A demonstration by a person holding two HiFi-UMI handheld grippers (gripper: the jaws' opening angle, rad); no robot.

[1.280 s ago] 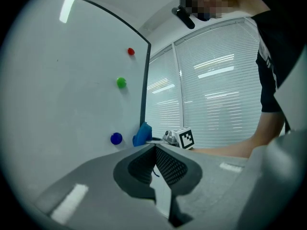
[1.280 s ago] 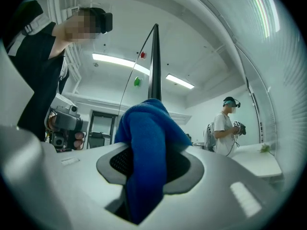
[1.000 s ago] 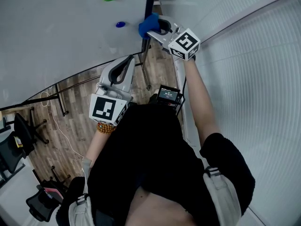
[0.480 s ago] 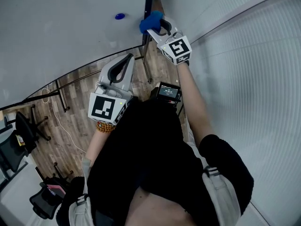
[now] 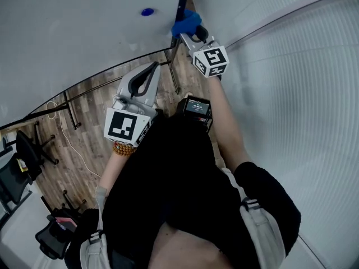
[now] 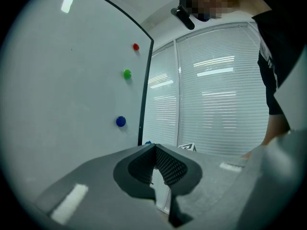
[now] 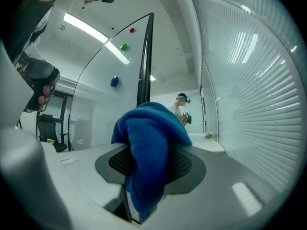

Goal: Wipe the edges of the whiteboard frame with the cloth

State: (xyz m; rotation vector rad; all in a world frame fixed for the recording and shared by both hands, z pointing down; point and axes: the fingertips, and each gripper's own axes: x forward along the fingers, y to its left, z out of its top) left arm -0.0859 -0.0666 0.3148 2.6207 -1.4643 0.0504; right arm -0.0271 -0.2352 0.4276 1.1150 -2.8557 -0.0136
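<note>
Head view: the right tool (image 5: 188, 33) holds the bunched blue terry cloth (image 5: 186, 23) at the whiteboard's black vertical frame edge (image 5: 180, 1), seemingly for rubbing.

Left gripper view: the left tool (image 6: 154, 150) is closed, empty and idle.

Right gripper view: the jaws clamp the cloth, its wad protruding forward.

The whiteboard (image 5: 67, 32) runs off the top edge.

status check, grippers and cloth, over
Right hand-held gripper shut on blue cloth, pressed at side edge of whiteboard frame. Left hand-held gripper shut, empty, held low. No obstruction seen along frame.
</note>
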